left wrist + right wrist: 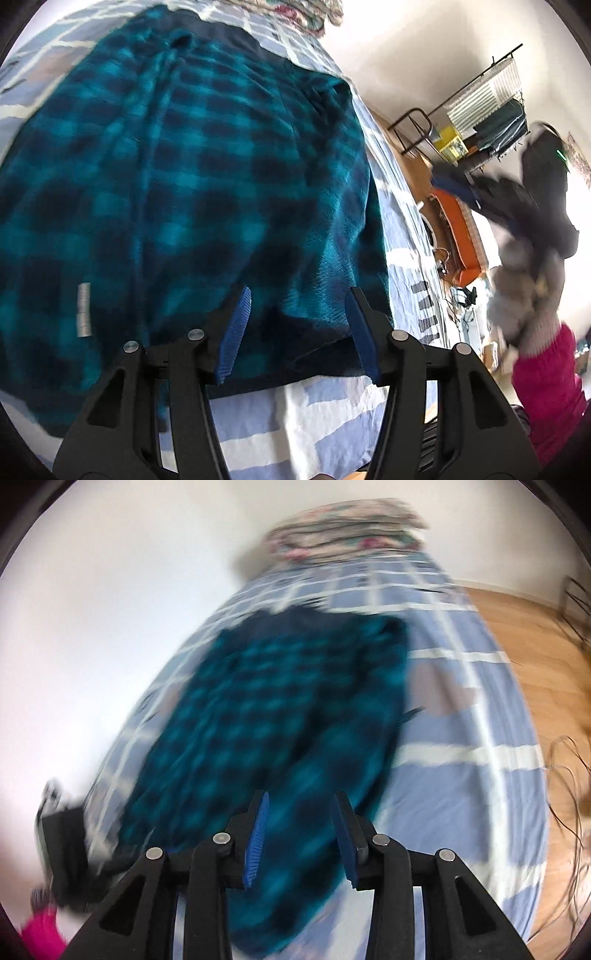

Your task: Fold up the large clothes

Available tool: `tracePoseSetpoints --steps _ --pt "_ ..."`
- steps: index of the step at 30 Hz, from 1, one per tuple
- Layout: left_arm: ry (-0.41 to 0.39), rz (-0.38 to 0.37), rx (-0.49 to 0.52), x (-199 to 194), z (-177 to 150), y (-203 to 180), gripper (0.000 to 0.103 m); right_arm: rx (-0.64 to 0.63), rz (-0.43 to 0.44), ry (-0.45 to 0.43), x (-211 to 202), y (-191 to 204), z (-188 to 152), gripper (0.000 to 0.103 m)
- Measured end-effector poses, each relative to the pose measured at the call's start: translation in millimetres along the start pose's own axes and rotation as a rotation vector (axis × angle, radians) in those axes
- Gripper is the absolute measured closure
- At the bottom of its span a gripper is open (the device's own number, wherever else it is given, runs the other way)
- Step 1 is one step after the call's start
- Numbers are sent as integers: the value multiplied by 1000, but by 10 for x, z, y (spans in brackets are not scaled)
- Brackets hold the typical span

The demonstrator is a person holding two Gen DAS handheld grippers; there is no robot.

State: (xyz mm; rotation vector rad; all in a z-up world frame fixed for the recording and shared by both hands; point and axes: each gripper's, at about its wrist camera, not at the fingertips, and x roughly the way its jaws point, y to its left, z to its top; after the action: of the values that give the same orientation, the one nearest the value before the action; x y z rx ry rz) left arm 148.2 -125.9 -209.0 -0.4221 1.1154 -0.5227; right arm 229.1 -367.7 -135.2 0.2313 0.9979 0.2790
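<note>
- Fleece garment point(207, 177): teal and dark navy buffalo check, with a plain dark navy band along its hem; a small silver-grey label on it.
- Bed sheet point(314, 417): pale periwinkle blue crossed by white stripes in a large grid.
- Folded quilt point(347, 528) at the far end of the bed: cream with pink and green floral print, blurred.
- Left gripper point(299, 332): black arms, bright blue ribbed pads.
- Right gripper point(301, 834): black arms, blue pads.
- Sleeve point(550, 387): vivid magenta pink, with a grey glove above it.
- Floor point(524, 627): warm honey-brown wood.
- Wall point(110, 609): plain white.
- Crate point(460, 236): orange.
</note>
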Motion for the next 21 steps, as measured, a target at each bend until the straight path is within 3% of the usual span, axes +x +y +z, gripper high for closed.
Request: tracePoseSetpoints --steps 5,7,8,9,14,17,20,21 --pt "47 -29 -8 244 32 -12 50 103 -67 -26 367 -542 560 58" --pt "59 -55 2 295 36 -14 68 145 -81 -39 532 -711 785 58" --pt "69 -67 13 329 34 -23 87 165 -77 -41 597 -776 862 57" --pt "79 -80 21 359 32 -32 95 192 -69 -47 689 -852 963 57" --pt "67 -100 46 362 -2 -52 99 298 -33 -52 1121 -1131 1357 56" --pt "52 -106 50 305 -14 -61 100 327 -64 -58 1323 -1216 1516 57" --pt "38 -111 55 246 -26 -88 101 339 -52 -39 1482 -1260 1608 95" --pt "33 -112 59 226 -33 -96 101 332 -54 -36 1508 -1252 1629 101"
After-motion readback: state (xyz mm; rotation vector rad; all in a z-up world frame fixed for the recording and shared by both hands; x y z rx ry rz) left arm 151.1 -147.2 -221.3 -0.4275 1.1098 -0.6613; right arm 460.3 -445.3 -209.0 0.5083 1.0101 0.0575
